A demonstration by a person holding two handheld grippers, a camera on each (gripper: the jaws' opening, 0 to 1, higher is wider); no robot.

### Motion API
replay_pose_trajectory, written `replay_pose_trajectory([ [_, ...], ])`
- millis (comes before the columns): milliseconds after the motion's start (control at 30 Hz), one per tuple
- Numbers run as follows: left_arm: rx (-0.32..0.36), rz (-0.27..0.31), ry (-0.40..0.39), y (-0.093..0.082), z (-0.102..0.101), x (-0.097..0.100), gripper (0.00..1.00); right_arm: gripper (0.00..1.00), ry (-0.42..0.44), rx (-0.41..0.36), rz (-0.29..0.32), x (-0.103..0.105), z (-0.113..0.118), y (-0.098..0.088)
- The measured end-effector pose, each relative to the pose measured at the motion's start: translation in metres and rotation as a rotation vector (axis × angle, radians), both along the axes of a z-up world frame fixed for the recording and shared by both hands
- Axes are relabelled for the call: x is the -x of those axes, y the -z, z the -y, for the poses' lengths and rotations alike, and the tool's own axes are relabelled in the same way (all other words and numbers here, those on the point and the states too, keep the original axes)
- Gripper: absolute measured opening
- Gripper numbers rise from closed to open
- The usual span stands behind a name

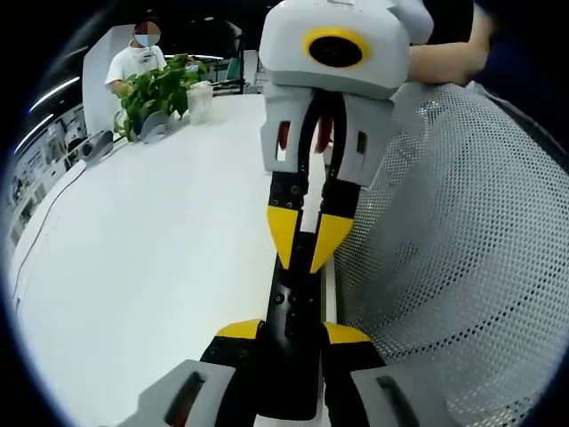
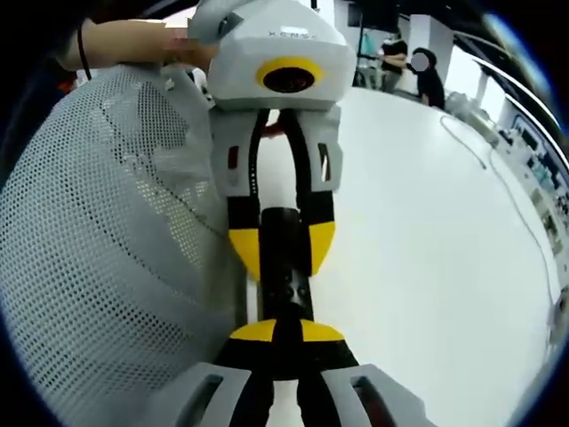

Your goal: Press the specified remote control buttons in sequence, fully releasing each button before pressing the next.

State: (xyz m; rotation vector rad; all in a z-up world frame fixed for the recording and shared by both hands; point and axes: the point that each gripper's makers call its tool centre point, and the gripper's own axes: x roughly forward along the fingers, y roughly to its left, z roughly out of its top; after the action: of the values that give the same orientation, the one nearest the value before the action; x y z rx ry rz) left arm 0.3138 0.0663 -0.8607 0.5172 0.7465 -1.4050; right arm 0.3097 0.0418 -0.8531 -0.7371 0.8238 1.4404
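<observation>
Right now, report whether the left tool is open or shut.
Shut on the remote: the left tool's yellow pads clamp both its sides.

Remote control buttons too blurred to tell, its ends hidden between hand-held gripper jaws.

Two hand-held grippers, white-bodied with yellow and black jaws

Each gripper is built as a white moulded shell with slotted sides, red parts glimpsed inside, black arms and yellow-tipped jaws: the left gripper and the right gripper. Faint lettering is seen on the left gripper's white top in the right gripper view, too blurred to be read. A dark band, possibly a strap, is worn at the wrist.
</observation>
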Motion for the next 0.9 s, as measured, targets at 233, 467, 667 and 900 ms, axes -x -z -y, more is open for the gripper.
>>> replay_pose_trajectory([
  [233, -0.002, 0.002, 0.000, -0.0001, -0.0001, 0.0002, 0.25, 0.09, 0.020, -0.010, -0.013, 0.0018, -0.0006, -0.0003],
  [467, -0.004, 0.007, 0.002, -0.0001, -0.0001, 0.0003, 0.25, 0.17, 0.038, -0.011, -0.001, -0.0034, 0.0026, 0.0011],
  [667, -0.003, 0.007, 0.000, 0.0011, 0.0005, -0.0004, 0.25, 0.19, 0.016, -0.002, -0.001, -0.0009, 0.0041, 0.0030],
  [900, -0.001, 0.007, 0.000, 0.0007, 0.0004, -0.0004, 0.25, 0.21, 0.001, -0.005, -0.007, 0.0005, 0.0001, 0.0067],
])
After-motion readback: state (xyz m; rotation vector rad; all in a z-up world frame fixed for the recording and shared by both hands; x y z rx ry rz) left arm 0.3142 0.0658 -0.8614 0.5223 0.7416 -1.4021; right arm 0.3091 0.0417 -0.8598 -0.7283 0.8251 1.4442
